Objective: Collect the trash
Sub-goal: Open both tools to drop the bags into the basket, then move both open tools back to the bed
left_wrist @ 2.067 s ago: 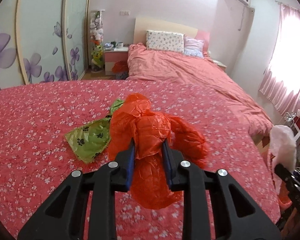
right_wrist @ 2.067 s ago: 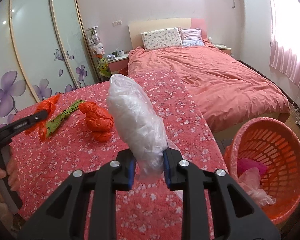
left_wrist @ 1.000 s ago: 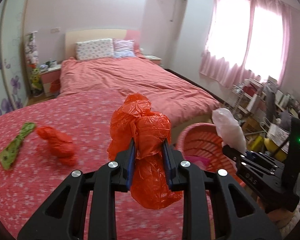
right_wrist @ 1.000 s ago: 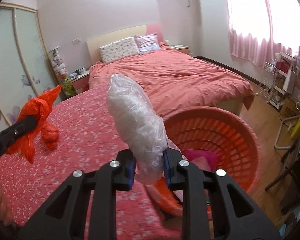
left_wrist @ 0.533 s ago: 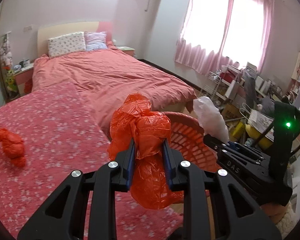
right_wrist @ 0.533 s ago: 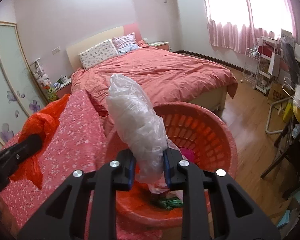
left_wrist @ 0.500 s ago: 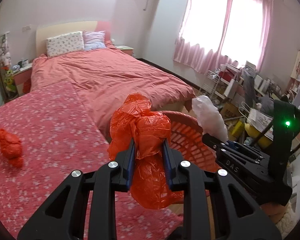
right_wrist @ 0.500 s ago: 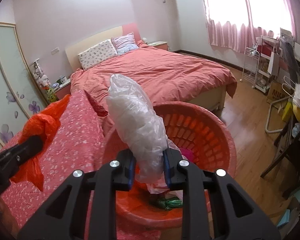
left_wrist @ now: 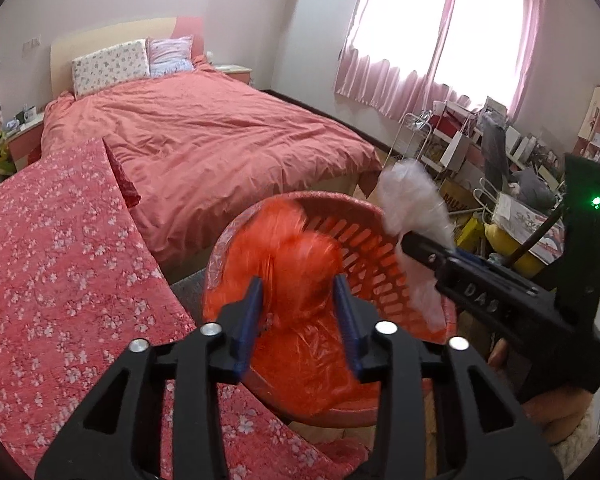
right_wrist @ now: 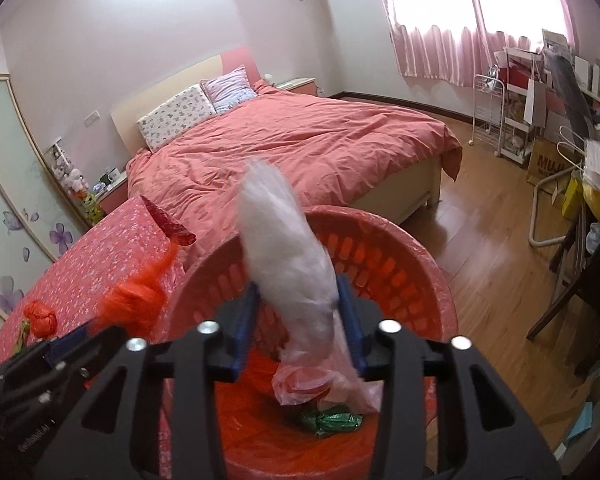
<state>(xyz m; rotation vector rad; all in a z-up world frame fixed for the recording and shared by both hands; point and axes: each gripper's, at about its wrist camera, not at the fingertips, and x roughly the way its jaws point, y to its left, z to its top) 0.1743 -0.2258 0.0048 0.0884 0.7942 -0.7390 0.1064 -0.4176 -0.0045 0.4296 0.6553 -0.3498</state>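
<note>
Carried from the flowered tabletop (left_wrist: 60, 240) to above the orange basket (right_wrist: 420, 264). Left tool (left_wrist: 300, 312) opening, orange bag (left_wrist: 296, 264) slipping between the pads; right tool (right_wrist: 298, 320) opening, clear bag (right_wrist: 288, 256) dropping. Risk: light bags catching the rim, falling outside.

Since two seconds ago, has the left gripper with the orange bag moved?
Yes. The left gripper has swung off the flowered cover, where it was, to above the red basket. Its jaws are opening, with the orange bag blurred between them.
</note>
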